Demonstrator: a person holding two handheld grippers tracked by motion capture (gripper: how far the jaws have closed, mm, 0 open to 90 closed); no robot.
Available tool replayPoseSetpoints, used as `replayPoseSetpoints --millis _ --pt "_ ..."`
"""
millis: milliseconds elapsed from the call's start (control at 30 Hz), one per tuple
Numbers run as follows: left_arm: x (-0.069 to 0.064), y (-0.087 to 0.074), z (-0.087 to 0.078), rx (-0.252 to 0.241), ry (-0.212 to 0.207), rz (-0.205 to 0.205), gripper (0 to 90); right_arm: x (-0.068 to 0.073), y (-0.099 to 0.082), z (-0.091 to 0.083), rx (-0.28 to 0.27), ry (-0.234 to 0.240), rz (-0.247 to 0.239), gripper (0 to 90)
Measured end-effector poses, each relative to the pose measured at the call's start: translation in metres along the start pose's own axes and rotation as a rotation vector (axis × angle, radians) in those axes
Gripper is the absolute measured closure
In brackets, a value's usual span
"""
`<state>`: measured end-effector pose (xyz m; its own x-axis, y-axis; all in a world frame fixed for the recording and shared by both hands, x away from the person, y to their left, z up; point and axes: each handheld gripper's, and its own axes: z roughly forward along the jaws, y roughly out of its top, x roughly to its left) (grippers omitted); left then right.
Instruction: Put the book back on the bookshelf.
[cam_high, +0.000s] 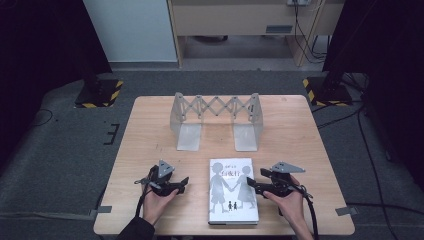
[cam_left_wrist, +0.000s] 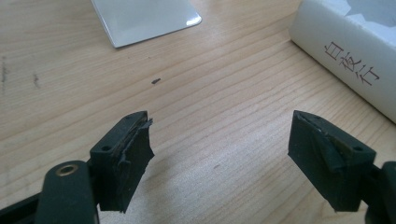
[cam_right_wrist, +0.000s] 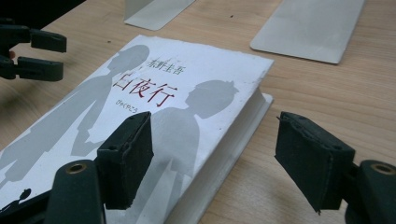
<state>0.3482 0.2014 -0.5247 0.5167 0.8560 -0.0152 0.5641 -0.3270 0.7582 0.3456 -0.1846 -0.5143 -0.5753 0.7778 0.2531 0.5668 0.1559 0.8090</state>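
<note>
A white book (cam_high: 233, 190) with grey silhouettes and red characters on its cover lies flat near the table's front edge. My left gripper (cam_high: 184, 184) rests low over the wood to the left of the book, jaws open and pointing at it. In the left gripper view the gripper (cam_left_wrist: 219, 135) has bare table between its jaws and the book's spine (cam_left_wrist: 345, 60) ahead at the right. My right gripper (cam_high: 254, 184) is at the book's right edge, open. In the right gripper view the gripper (cam_right_wrist: 212, 135) has one jaw above the book's cover (cam_right_wrist: 163, 102) and the other above the table.
A metal expanding book rack (cam_high: 215, 117) with two flat base plates stands at the table's far middle. Its plates (cam_right_wrist: 308, 28) lie just beyond the book. Bare wood lies left and right of the book. The wooden table (cam_high: 300, 130) ends close behind the hands.
</note>
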Motion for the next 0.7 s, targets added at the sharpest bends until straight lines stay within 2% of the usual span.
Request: replayPoseSetpoints --millis 133,300,400,500,700 --pt "0.001 -0.002 0.003 0.016 -0.001 0.009 20.6 0.003 -0.002 0.003 0.012 0.004 -0.009 26.6" --pt "0.002 -0.006 0.008 0.048 0.001 0.001 19.4 0.005 -0.006 0.009 0.02 0.033 0.026 26.3" --pt "0.002 -0.006 0.009 0.047 0.003 0.013 17.5 0.007 -0.006 0.011 0.015 0.036 0.021 26.1" --pt "0.001 -0.006 0.011 0.055 0.008 0.02 13.1 0.009 -0.007 0.013 0.017 0.047 0.023 26.0" --pt "0.002 -0.005 0.012 0.076 0.029 0.003 5.9 0.011 -0.007 0.016 0.013 0.064 0.04 25.6"
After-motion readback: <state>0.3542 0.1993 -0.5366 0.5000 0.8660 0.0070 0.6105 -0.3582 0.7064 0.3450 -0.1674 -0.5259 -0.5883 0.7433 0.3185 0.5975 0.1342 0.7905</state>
